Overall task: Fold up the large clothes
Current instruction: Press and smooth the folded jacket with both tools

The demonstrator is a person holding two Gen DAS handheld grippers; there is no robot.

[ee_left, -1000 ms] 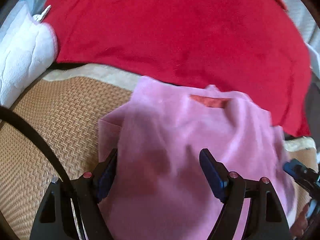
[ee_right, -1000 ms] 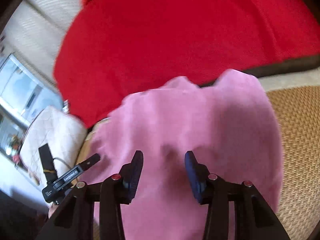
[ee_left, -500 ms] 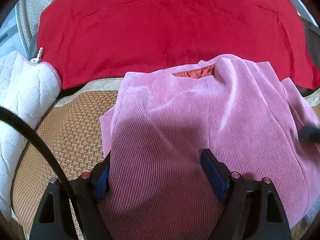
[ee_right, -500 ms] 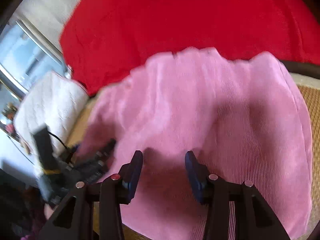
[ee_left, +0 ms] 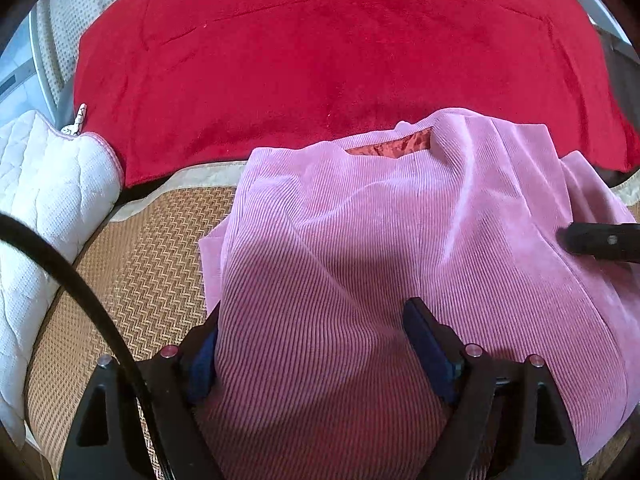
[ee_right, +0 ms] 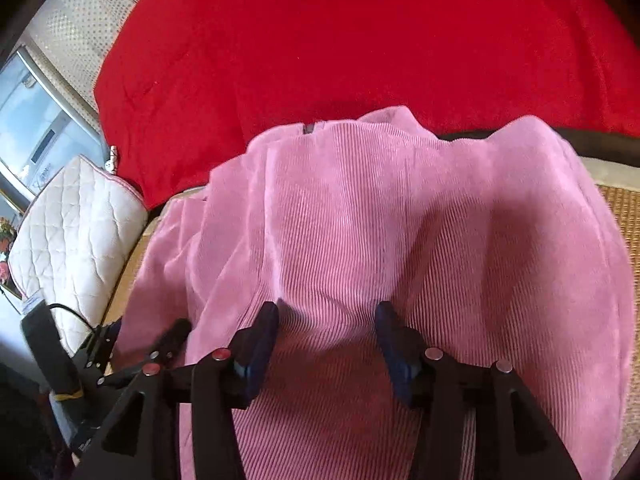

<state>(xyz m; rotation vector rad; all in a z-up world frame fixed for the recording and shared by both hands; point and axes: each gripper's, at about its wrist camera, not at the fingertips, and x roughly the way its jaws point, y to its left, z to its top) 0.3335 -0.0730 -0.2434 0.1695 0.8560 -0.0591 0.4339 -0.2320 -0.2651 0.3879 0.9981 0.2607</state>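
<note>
- Left wrist view shows the pink corduroy garment point(ee_left: 360, 264) lying on the woven mat point(ee_left: 132, 280), its far edge against the red blanket point(ee_left: 312, 52). No brand or writing can be read; only a reddish lining point(ee_left: 390, 146) shows at the neck opening.
- The left gripper point(ee_left: 312, 344) has its jaws spread wide with the pink cloth between them; I cannot tell if the pads press it.
- The right gripper point(ee_right: 326, 340) has just been widening its jaws; the garment sits between them, and no pad visibly pinches it.
- Compared with one second ago, both views are sharp, and the garment lies more spread out and nearer to the blanket.
- Only the right wrist view shows the window point(ee_right: 36, 120) and the body of the left gripper point(ee_right: 132, 356); the white quilted cushion point(ee_left: 44, 200) appears in both.
</note>
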